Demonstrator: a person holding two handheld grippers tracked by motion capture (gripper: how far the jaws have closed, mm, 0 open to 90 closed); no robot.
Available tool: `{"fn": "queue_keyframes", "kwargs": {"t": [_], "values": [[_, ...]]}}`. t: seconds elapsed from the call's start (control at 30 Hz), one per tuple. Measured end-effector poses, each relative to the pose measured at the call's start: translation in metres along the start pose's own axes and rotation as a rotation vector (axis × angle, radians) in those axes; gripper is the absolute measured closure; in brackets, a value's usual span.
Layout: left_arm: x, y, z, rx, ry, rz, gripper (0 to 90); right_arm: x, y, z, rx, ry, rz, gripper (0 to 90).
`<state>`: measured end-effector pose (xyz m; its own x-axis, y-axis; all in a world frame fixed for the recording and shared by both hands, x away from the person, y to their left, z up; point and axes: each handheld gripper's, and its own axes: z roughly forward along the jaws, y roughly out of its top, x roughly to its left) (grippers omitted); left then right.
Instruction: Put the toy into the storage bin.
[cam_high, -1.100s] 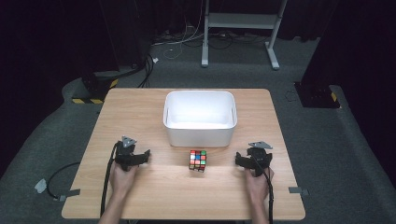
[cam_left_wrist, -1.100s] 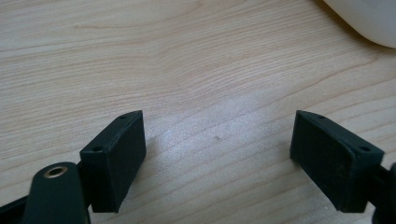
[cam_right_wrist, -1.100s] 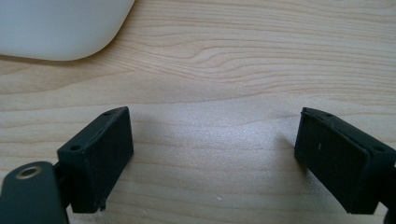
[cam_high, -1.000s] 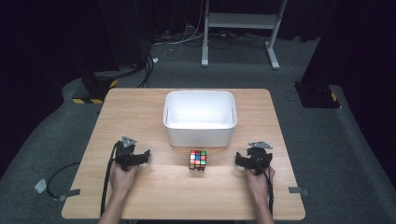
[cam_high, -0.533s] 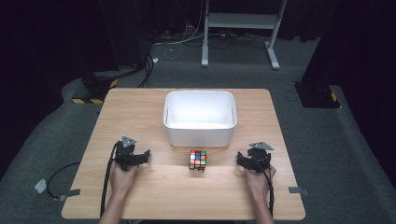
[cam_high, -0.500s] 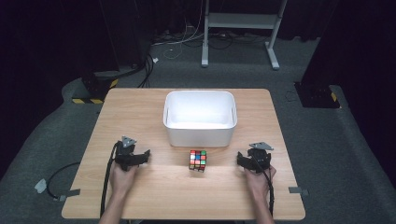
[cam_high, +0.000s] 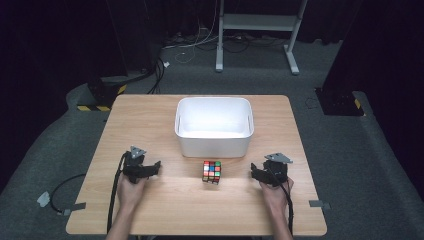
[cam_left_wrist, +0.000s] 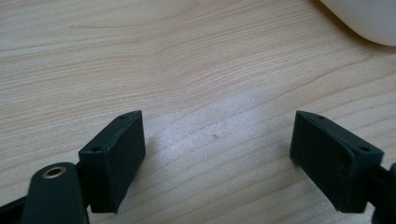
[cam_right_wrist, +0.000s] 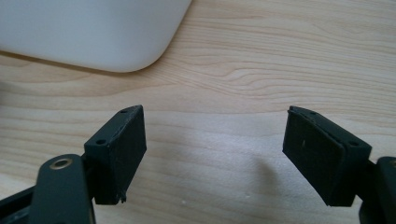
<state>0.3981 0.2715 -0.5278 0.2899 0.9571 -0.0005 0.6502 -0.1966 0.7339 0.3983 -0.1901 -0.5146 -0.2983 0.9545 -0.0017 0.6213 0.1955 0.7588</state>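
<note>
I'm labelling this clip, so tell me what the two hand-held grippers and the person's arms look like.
Both are black. The left hand-held gripper and the right hand-held gripper each carry a grey three-cornered plate on top and trail a black cable back along the forearm. In the gripper views, the jaws end in flat, blocky black pads with small screw holes. The forearms are bare, with no sleeves in view.

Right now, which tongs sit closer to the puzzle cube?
The right tongs, though only slightly: the puzzle cube lies a little right of midway between them, leaving a wider stretch of bare table to the left tongs.
</note>
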Motion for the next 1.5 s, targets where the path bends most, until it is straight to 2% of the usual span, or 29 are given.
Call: {"fn": "queue_keyframes", "kwargs": {"t": [0.13,0.3,0.4,0.5,0.6,0.9,1.13,1.43,1.5], "values": [[0.0,0.0,0.0,0.0,0.0,0.0,18.1,0.003,0.0,-0.002,0.005,0.012,-0.016,21.2],[0.0,0.0,0.0,0.0,0.0,0.0,18.2,0.006,-0.003,-0.005,-0.01,0.032,-0.003,20.6],[0.0,0.0,0.0,0.0,0.0,0.0,18.2,0.008,-0.005,-0.005,-0.002,0.047,0.0,19.4],[0.0,0.0,0.0,0.0,-0.001,0.0,18.1,0.012,-0.008,-0.006,-0.007,0.066,-0.027,19.5],[0.0,0.0,0.0,-0.001,-0.002,-0.001,18.1,0.013,-0.01,-0.008,-0.015,0.081,-0.015,19.6],[0.0,0.0,0.0,0.0,-0.003,0.001,18.1,0.024,-0.015,-0.022,-0.036,0.14,-0.028,18.6],[0.0,0.0,0.0,-0.001,-0.004,0.001,18.0,0.03,-0.018,-0.026,-0.028,0.165,-0.044,17.9],[0.0,0.0,0.0,-0.001,-0.006,0.001,18.0,0.047,-0.02,-0.032,-0.037,0.213,-0.08,13.3],[0.001,0.0,0.0,0.0,-0.007,0.001,18.0,0.053,-0.02,-0.035,-0.055,0.222,-0.105,13.0]]}}
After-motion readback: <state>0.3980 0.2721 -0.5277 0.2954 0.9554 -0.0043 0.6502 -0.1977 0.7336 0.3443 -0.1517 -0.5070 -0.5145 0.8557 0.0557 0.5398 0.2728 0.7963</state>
